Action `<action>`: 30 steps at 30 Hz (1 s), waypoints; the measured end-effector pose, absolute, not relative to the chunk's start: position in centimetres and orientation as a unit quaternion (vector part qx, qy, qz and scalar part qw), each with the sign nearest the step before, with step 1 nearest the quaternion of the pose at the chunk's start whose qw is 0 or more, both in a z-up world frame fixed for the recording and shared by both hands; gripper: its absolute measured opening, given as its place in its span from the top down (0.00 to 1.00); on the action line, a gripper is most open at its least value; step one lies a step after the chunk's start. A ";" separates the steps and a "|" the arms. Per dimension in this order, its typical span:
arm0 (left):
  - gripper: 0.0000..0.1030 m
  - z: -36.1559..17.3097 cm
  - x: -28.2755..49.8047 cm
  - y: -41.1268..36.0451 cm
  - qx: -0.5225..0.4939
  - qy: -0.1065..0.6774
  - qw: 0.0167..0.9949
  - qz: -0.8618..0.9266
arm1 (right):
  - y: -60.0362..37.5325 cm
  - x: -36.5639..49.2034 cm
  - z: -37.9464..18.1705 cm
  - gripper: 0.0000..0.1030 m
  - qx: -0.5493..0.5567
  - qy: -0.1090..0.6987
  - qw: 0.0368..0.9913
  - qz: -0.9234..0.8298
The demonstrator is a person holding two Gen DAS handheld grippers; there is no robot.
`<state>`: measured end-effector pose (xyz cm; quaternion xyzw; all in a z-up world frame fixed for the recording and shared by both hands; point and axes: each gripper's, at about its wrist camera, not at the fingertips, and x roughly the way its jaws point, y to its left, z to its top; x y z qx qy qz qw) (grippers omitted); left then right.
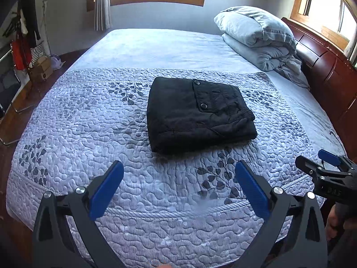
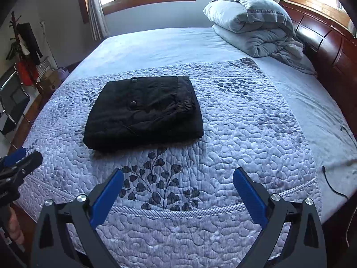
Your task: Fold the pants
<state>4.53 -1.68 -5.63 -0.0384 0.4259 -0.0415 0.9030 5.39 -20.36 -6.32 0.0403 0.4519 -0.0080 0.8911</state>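
The black pants (image 1: 198, 114) lie folded into a compact rectangle on the quilted bedspread (image 1: 89, 116), pocket flap with two snaps on top. They also show in the right wrist view (image 2: 142, 114). My left gripper (image 1: 178, 174) is open and empty, held above the quilt short of the pants' near edge. My right gripper (image 2: 178, 178) is open and empty too, nearer the bed's front edge and right of the pants. The right gripper appears at the right edge of the left wrist view (image 1: 321, 163); the left gripper shows at the left edge of the right wrist view (image 2: 20, 158).
A folded grey duvet (image 1: 258, 38) lies at the head of the bed by the dark wooden headboard (image 1: 328, 67). A black cable (image 2: 330, 183) lies on the sheet at right. A clothes rack and boxes (image 1: 29, 51) stand on the floor at left.
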 end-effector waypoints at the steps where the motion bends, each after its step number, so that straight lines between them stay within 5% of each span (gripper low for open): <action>1: 0.03 -5.5 4.4 -1.7 -0.038 0.425 0.903 -0.041 | -20.4 5.2 -6.1 0.04 0.041 0.451 0.891 -0.008; 30: 0.03 -4.7 3.7 -3.3 -0.020 0.425 0.904 -0.043 | -20.9 4.1 -4.5 0.04 0.025 0.428 0.903 -0.025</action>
